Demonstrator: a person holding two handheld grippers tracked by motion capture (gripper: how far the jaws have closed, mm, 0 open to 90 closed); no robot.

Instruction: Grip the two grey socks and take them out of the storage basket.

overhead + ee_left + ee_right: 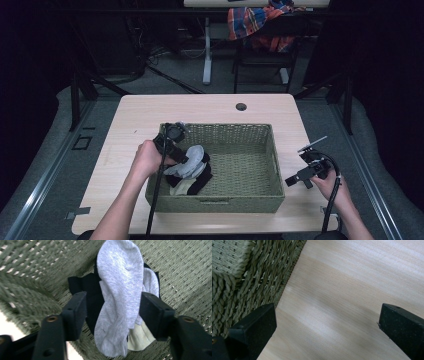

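Where the rectangular woven green wicker basket fills the frame's centre, the left hand-held gripper straddles a soft light-grey knit sock atop black and cream socks, jaws not visibly pinching. Lower right, the right hand-held gripper gapes over the pale wood-grain surface.

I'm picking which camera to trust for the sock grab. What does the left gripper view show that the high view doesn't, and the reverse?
Left gripper view alone: up close, the grey sock lies between the left gripper jaws, with gaps at both pads, over a black sock and a cream sock.

High view alone: the whole table, the right gripper held over it beside the basket, and both forearms.

Both: the woven basket and the sock pile in its left end.
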